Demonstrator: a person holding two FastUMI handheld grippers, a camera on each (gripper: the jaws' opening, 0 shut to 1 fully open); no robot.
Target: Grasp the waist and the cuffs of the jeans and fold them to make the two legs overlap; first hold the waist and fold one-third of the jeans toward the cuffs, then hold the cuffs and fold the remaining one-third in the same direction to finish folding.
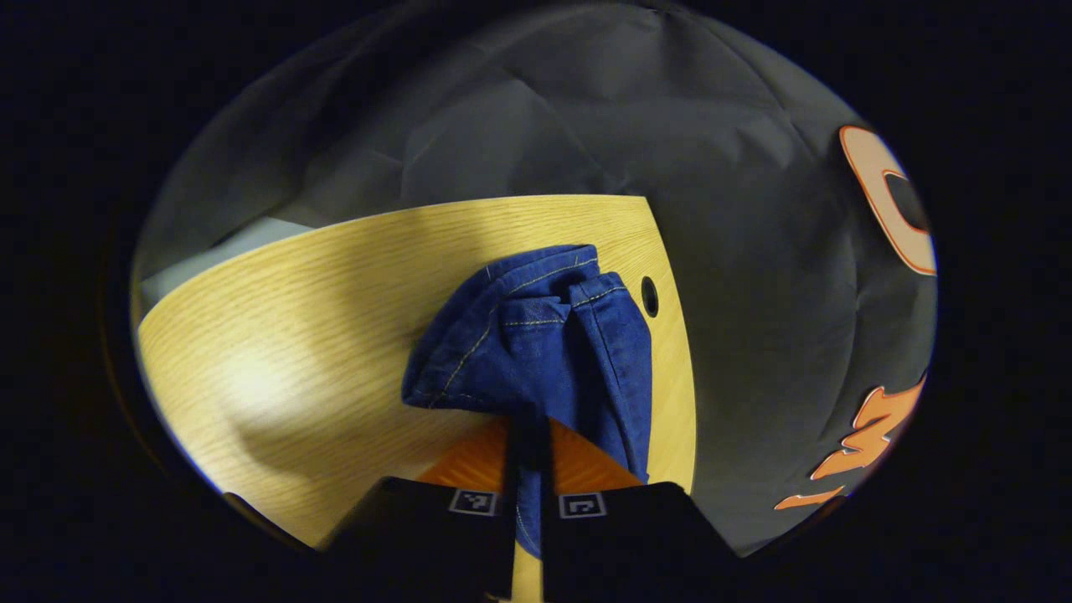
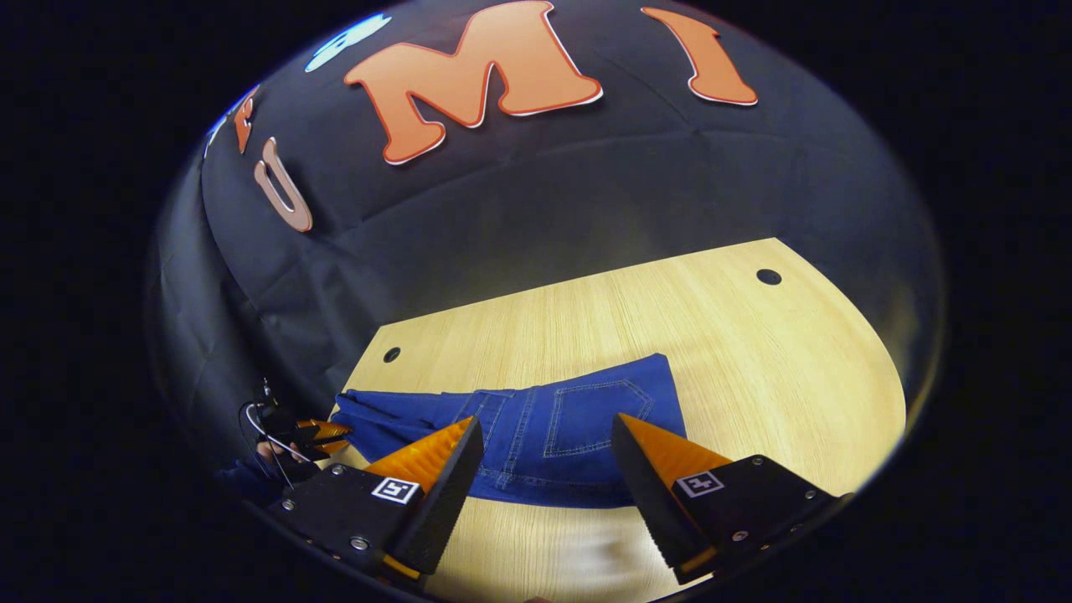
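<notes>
Blue jeans on wooden table

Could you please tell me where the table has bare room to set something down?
The light wooden table is bare beyond and beside the blue denim jeans, toward the round hole. It is crowded around the left gripper pinching the jeans' end.

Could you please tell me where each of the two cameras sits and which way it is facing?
Left gripper view: rides on the left claw, low over the table, facing bunched jeans pinched between its own fingers.
Right gripper view: rides on the open right claw, hovering above the jeans' pocket end, facing the booth wall; the left claw shows far left.
Shared: jeans, table.
</notes>
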